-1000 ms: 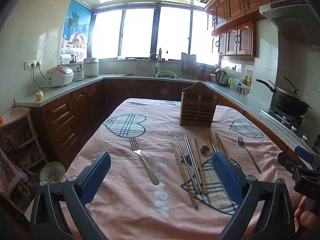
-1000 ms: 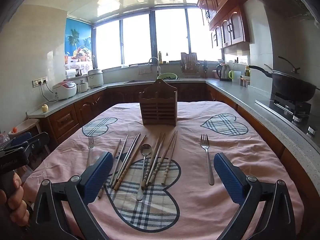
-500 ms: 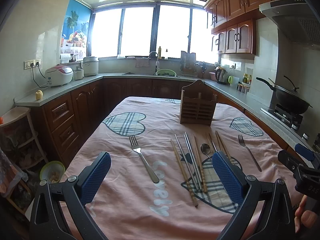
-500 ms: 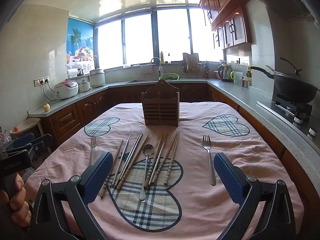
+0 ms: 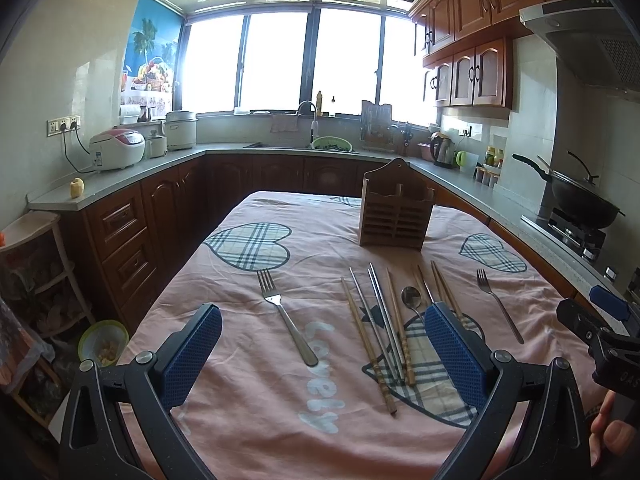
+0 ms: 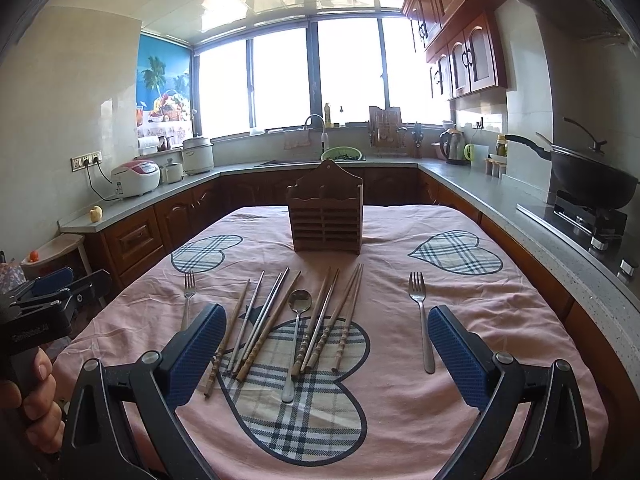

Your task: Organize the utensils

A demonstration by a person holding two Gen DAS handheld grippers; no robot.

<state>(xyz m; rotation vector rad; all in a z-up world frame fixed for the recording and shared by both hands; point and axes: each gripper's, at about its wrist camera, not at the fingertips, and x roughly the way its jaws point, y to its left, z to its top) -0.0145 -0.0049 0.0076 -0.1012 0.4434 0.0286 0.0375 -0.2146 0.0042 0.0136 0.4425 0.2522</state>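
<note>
1. Tablecloth (image 6: 400, 420): pink fabric, wrinkled, three plaid hearts visible, white print reading "Lovely" (image 5: 322, 376).
2. Left gripper (image 5: 322, 354): black frame, blue textured pads, jaws wide apart, nothing between them, above the cloth's near edge.
3. Right gripper (image 6: 322, 354): same build, jaws wide apart, empty; a hand (image 6: 30, 404) holds the other tool's grip, whose label is unreadable.
4. Utensil holder (image 6: 326, 216): brown wood, slatted front, peaked back, upright mid-table, no utensils showing in it.
5. Chopsticks (image 6: 320, 328): roughly ten, wooden and metal, fanned on the big heart; exact count unclear.
6. Forks: two, steel, one left (image 5: 286, 314), one right (image 6: 422, 320), both flat on the cloth.
7. Spoon (image 6: 298, 328): one, steel, among the chopsticks.
</note>
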